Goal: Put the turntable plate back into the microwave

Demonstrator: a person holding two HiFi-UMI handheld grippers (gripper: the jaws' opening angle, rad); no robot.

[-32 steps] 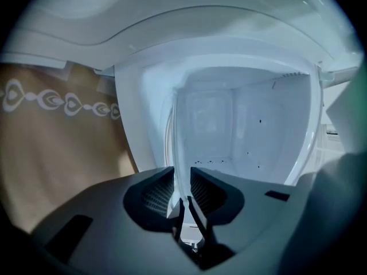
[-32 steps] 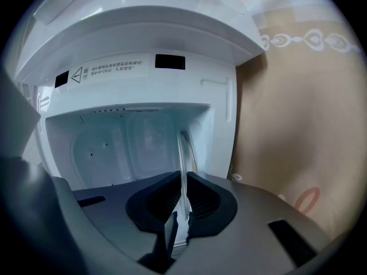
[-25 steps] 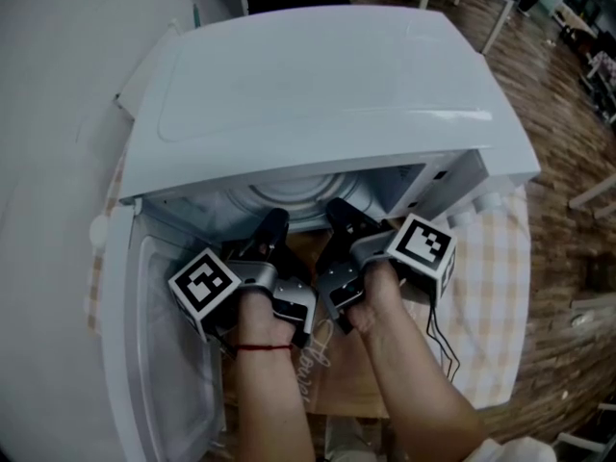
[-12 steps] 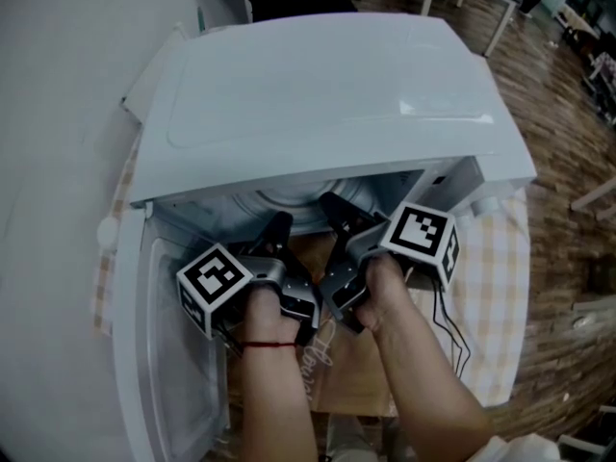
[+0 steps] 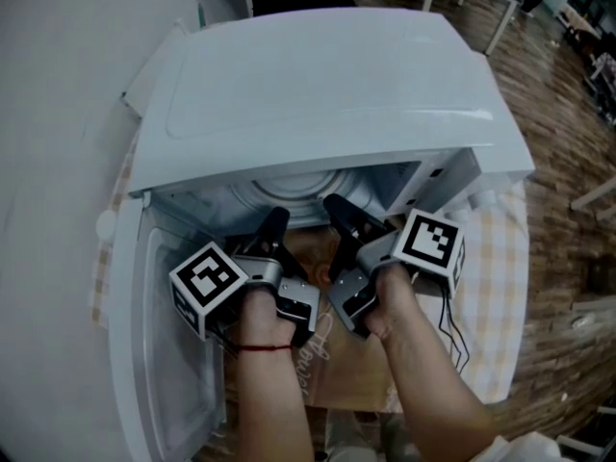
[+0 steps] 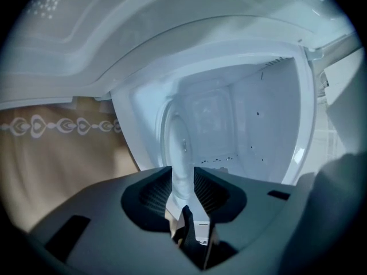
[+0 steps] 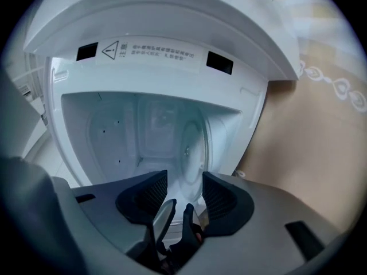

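— Two grippers reaching in after one disc of glass. Is it inside the microwave (image 5: 318, 85)?
— Inside the cavity, yes, down near its floor. I can't tell from here whether the turntable plate (image 6: 179, 145) is seated on its hub. The left gripper (image 5: 273, 223) has its jaws closed on the near rim, pads pressed on both faces. The right gripper (image 5: 339, 208) has just been opening its jaws. They stand wide, the rim runs between them, and neither pad touches it
— So one side carries it?
— I'd judge so, and that's the awkward bit. It's glass: stiff, fairly heavy for its size and smooth enough to slide in a pinch. It'll chip or crack if the edge knocks the cavity wall or drops
— Where would you hold it?
— At the rim, on opposite sides so it rides level, with the pads well over the lip. With a single grip on one edge it wants to tip, so I'd set it down flat before that left grip lets go
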